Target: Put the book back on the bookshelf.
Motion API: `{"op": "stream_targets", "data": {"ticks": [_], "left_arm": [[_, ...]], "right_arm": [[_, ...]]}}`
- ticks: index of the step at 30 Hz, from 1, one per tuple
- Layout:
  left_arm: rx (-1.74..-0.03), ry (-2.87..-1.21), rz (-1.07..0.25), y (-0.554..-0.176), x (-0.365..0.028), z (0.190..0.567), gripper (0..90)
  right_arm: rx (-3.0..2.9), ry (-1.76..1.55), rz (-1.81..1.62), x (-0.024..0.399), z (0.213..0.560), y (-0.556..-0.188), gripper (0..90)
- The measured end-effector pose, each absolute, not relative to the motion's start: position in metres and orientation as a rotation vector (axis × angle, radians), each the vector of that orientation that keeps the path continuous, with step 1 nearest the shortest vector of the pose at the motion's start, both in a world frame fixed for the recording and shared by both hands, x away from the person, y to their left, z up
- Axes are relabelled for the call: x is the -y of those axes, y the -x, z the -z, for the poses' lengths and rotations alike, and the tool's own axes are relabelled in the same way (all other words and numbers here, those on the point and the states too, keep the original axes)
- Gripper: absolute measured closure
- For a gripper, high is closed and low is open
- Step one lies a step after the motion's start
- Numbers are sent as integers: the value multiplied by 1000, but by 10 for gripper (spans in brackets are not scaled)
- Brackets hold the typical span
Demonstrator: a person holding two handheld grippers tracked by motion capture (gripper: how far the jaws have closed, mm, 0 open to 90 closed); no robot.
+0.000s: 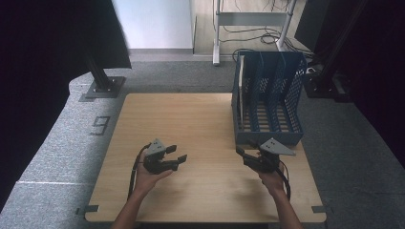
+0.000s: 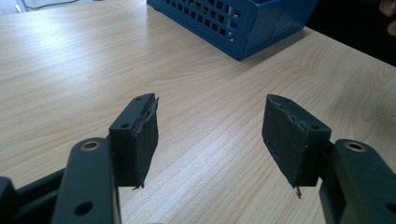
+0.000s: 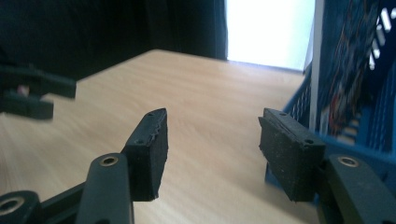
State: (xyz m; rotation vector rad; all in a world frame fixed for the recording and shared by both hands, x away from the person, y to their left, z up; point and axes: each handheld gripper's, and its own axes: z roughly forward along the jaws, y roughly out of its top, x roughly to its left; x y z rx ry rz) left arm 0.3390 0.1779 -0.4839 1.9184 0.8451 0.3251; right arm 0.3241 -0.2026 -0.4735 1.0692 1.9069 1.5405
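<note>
Blue plastic file rack [image 1: 268, 102] is sitting at the far right of the wooden surface [image 1: 191, 124], with upright dividers splitting it into slots, and something pale and flat is standing in the leftmost slot. The right gripper [image 1: 240, 151] is hovering just in front of the rack's near left corner, jaws spread apart with nothing between them; in the right gripper view the rack's mesh wall [image 3: 369, 121] is looming right beside the right-hand jaw. The left gripper [image 1: 177, 153] is hanging out over the near left part of the surface, well apart from the rack, pointing toward the right. It's released too, pads wide with bare wood showing between them in the left gripper view, and the rack's base [image 2: 233, 23] is showing up farther off at the top. Both hands are coming in from the near edge.
</note>
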Motion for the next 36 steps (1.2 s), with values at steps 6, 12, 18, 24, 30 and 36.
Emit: {"op": "stream_targets", "data": {"ticks": [6, 12, 18, 24, 30, 36], "left_arm": [[-848, -1922, -322, -340, -178, 485, 362], [-848, -1925, -320, -340, -178, 486, 362], [-849, -1923, -318, -340, -179, 485, 362], [-853, -1927, -311, -341, -179, 487, 362], [-852, -1931, -308, -341, -179, 487, 361], [-856, -1930, -307, -341, -179, 488, 361]], "right_arm": [[-1943, -1115, -1524, 208, 494, -314, 414], [-1984, -1162, -1490, 210, 512, -311, 414], [-2050, -1225, -1403, 206, 532, -316, 413], [-2084, -1240, -1365, 203, 538, -320, 413], [-2092, -1240, -1352, 201, 540, -323, 411], [-2086, -1237, -1353, 203, 538, -322, 408]]}}
